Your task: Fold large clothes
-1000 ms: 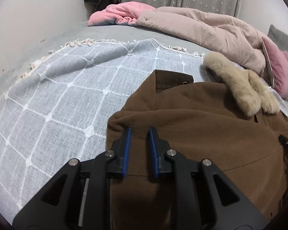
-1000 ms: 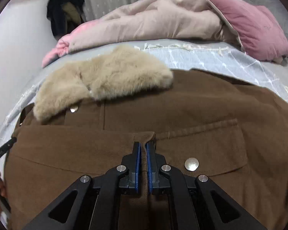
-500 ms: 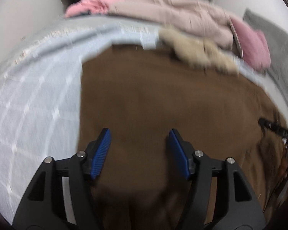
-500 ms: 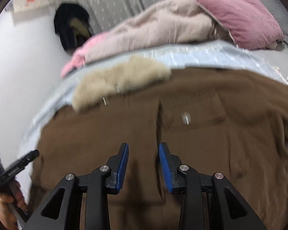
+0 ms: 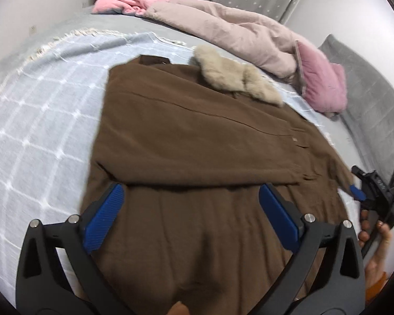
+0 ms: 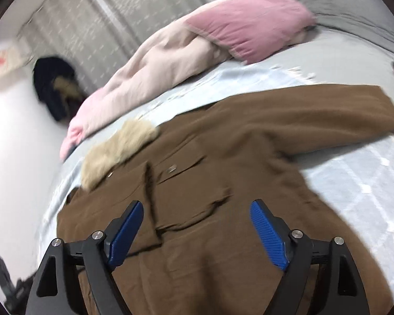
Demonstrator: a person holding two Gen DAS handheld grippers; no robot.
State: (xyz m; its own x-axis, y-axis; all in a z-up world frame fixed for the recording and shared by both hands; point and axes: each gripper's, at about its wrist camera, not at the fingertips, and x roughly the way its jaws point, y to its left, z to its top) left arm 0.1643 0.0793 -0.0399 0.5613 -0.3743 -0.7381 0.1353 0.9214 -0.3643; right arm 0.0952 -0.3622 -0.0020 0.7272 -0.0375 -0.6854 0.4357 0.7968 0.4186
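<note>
A large brown coat with a beige fur collar lies on the bed. Its left sleeve is folded across the chest. My left gripper is open and empty above the coat's lower body. In the right wrist view the coat and fur collar show again, with the right sleeve stretched out to the right. My right gripper is open and empty above the coat's middle. The right gripper also shows at the left wrist view's right edge.
A light blue checked blanket covers the bed under the coat. A beige quilt, a pink pillow and pink cloth lie at the far side. A grey cushion is at the right. A dark garment hangs on the wall.
Both grippers opened, let go of the coat and pulled back and up. The left sleeve now lies folded across the coat's chest.
</note>
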